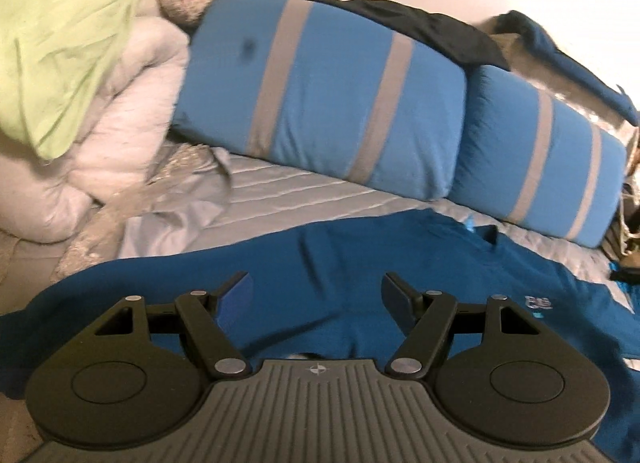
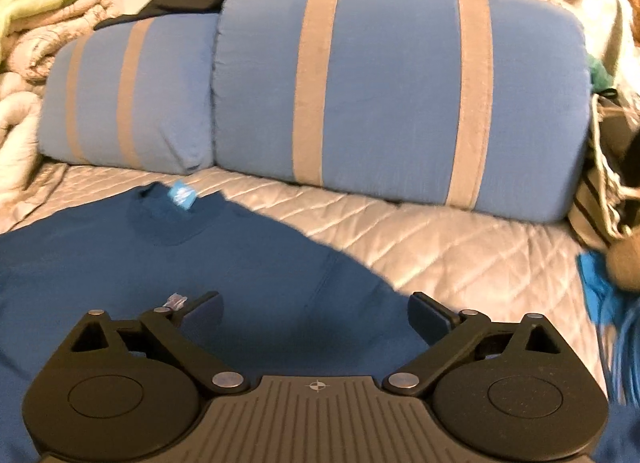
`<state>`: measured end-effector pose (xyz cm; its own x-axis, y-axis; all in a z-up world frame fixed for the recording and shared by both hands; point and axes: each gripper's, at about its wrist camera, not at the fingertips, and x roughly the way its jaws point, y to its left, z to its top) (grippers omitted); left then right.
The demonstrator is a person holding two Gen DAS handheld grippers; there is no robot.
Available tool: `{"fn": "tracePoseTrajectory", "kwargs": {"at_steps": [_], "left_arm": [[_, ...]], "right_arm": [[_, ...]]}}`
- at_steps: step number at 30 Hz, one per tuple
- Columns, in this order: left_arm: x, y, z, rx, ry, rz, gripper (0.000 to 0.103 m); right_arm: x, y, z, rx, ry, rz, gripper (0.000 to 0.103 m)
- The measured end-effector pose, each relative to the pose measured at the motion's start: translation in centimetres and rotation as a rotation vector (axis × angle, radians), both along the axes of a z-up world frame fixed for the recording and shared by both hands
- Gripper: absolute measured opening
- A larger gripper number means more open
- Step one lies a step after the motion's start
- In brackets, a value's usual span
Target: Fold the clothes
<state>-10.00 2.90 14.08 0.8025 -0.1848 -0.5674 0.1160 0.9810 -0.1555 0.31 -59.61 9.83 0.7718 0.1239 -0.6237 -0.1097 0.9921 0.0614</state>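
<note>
The left gripper point(image 1: 316, 295), a black two-finger tool on a grey ribbed body, has its fingers wide apart with nothing between them. It hangs just above a dark blue cotton T-shirt point(image 1: 340, 263) that lies spread out on the bed. The right gripper point(image 2: 316, 313) looks the same, and its fingers are wide apart too, holding nothing. It hangs over the sleeve side of the same shirt.

The shirt lies mostly flat on a shiny silver quilted bed cover point(image 2: 460, 247). In the right wrist view its round neck hole points toward the pillows, and a small light blue neck tag point(image 2: 182, 195) sticks up there. In the left wrist view a small pale logo point(image 1: 538, 301) shows on the shirt.

Behind the shirt, two fat blue pillows with grey stripes point(image 1: 320, 91) lean in a row. A black cloth point(image 1: 420, 29) lies on top of them. Off to the side is a pile of puffy white and beige blankets point(image 1: 132, 103) with a light green cloth point(image 1: 68, 35) on top.

I think the folding of this shirt has hardly started. The shirt is laid out and fairly smooth, but I see no fold in it yet. The sleeves and sides probably still need to be turned in, then the shirt folded in half
</note>
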Motion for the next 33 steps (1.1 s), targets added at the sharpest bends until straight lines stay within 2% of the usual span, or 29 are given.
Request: {"fn": "tracePoseTrajectory", "kwargs": {"at_steps": [3, 7, 9, 11, 12, 13, 14, 15, 20, 23, 26, 27, 28, 30, 31, 33], "left_arm": [[-0.1, -0.8, -0.1, -0.016, 0.003, -0.017, 0.071], [-0.4, -1.3, -1.0, -0.014, 0.023, -0.039, 0.071], [-0.8, -1.2, -1.5, 0.001, 0.012, -0.036, 0.071], [-1.0, -1.0, -1.8, 0.027, -0.005, -0.025, 0.071], [-1.1, -0.8, -1.9, 0.038, -0.01, -0.022, 0.071], [-1.1, -0.6, -2.0, 0.043, -0.012, -0.016, 0.071], [-1.1, -0.3, -2.0, 0.041, -0.011, -0.009, 0.071], [-1.0, 0.1, -2.1, 0.035, -0.007, -0.003, 0.071], [-0.8, 1.7, -2.2, 0.027, 0.0, 0.035, 0.071], [-1.0, 2.9, -2.4, -0.002, 0.003, 0.075, 0.071], [-1.7, 4.3, -2.5, -0.017, 0.009, 0.121, 0.071], [-2.0, 4.8, -2.5, -0.017, 0.005, 0.132, 0.071], [-2.4, 5.3, -2.5, -0.017, 0.002, 0.143, 0.071], [-3.2, 6.5, -2.4, -0.025, -0.006, 0.163, 0.071], [-3.6, 7.0, -2.4, -0.03, -0.011, 0.174, 0.071], [-4.1, 8.1, -2.3, -0.03, -0.009, 0.197, 0.071]], "right_arm": [[4.0, 0.2, -1.9, -0.03, 0.025, 0.014, 0.093], [8.7, 0.9, -4.8, -0.07, 0.056, 0.022, 0.082], [10.2, 1.0, -6.0, -0.058, 0.071, 0.02, 0.079], [11.4, 1.0, -7.1, -0.039, 0.088, 0.021, 0.07], [11.9, 1.2, -7.6, -0.04, 0.103, 0.024, 0.051], [12.2, 1.5, -8.1, -0.059, 0.128, 0.03, 0.023], [12.4, 1.9, -8.4, -0.09, 0.141, 0.032, 0.01], [12.4, 2.0, -8.4, -0.124, 0.133, 0.023, 0.008], [13.4, 1.3, -7.5, -0.161, 0.078, -0.038, 0.006], [13.9, 2.0, -7.6, -0.198, 0.073, -0.038, 0.008], [12.9, 2.7, -6.6, -0.23, 0.069, -0.032, 0.025], [11.8, 2.7, -5.6, -0.227, 0.05, -0.022, 0.046], [10.7, 2.7, -4.5, -0.225, 0.032, -0.013, 0.074], [8.5, 2.7, -2.4, -0.22, -0.005, 0.006, 0.097], [7.5, 2.8, -1.3, -0.217, -0.023, 0.015, 0.103], [5.2, 2.8, 0.7, -0.192, -0.038, 0.043, 0.103]]}}
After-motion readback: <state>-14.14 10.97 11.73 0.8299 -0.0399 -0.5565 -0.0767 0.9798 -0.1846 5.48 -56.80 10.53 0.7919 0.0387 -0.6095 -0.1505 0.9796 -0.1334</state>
